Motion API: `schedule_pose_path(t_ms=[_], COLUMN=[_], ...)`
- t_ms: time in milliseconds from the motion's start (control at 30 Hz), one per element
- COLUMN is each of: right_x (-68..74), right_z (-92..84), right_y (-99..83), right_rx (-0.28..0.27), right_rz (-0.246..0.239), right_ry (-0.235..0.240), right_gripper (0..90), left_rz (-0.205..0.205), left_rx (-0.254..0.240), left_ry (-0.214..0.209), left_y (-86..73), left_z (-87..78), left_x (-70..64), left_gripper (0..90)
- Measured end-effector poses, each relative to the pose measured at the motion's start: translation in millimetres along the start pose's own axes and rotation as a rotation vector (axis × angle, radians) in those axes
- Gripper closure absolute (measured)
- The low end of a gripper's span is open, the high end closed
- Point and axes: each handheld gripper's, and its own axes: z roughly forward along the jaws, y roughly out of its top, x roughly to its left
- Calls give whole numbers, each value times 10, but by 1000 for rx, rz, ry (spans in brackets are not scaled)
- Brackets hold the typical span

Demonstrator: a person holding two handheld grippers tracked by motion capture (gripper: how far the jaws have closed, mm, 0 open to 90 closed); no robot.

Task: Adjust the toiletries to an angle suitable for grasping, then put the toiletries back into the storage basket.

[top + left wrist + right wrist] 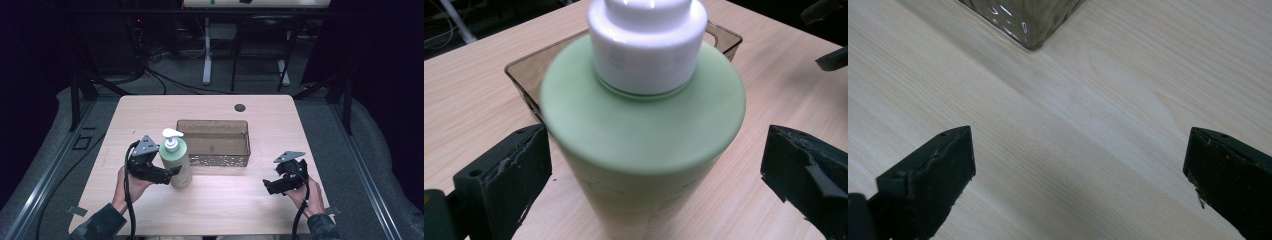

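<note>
Upright green pump bottle point(176, 162) with white pump, just before the basket point(214, 144)

Item count on the worktop point(150, 112): one green pump bottle point(176, 161) with one white pump head point(171, 137); one brown translucent basket point(215, 144); one dark round grommet point(240, 107). Tools: two grippers, left gripper point(172, 173) and right gripper point(267, 186), each with two jaws.
</note>
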Motion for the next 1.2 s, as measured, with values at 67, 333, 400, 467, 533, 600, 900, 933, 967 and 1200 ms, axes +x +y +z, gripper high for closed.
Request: schedule_pose_path(t_ms=[67, 333, 400, 467, 533, 600, 900, 933, 967, 1200], right_x=[1, 7, 6, 3, -4, -11, -17, -16, -13, 9], right_z=[3, 7, 8, 9, 16, 33, 58, 57, 56, 66], right_y=[0, -3, -4, -8, -8, -7, -24, -24, -23, -14], right_rx=[2, 12, 12, 11, 14, 19, 34, 34, 36, 41], right_rz=[2, -4, -6, -8, -10, -10, -25, -27, -28, -38], right_ry=[5, 8, 10, 13, 15, 20, 28, 28, 30, 36], right_gripper=[0, 0, 0, 0, 0, 0, 0, 0, 0, 0], left_rz=[5, 28, 50, 59, 89, 111, 260, 276, 303, 409], left_rx=[14, 83, 110, 122, 148, 162, 262, 279, 301, 399], left_ry=[-11, -88, -93, -94, -94, -106, -153, -152, -164, -234], left_y=[22, 85, 104, 133, 181, 222, 468, 494, 538, 772], left_z=[-45, -153, -159, -175, -195, -207, -271, -275, -281, -286], left_x=[51, 252, 285, 322, 365, 399, 478, 479, 479, 500], left_gripper=[1, 1, 1, 1, 1, 1, 2, 2, 2, 1])
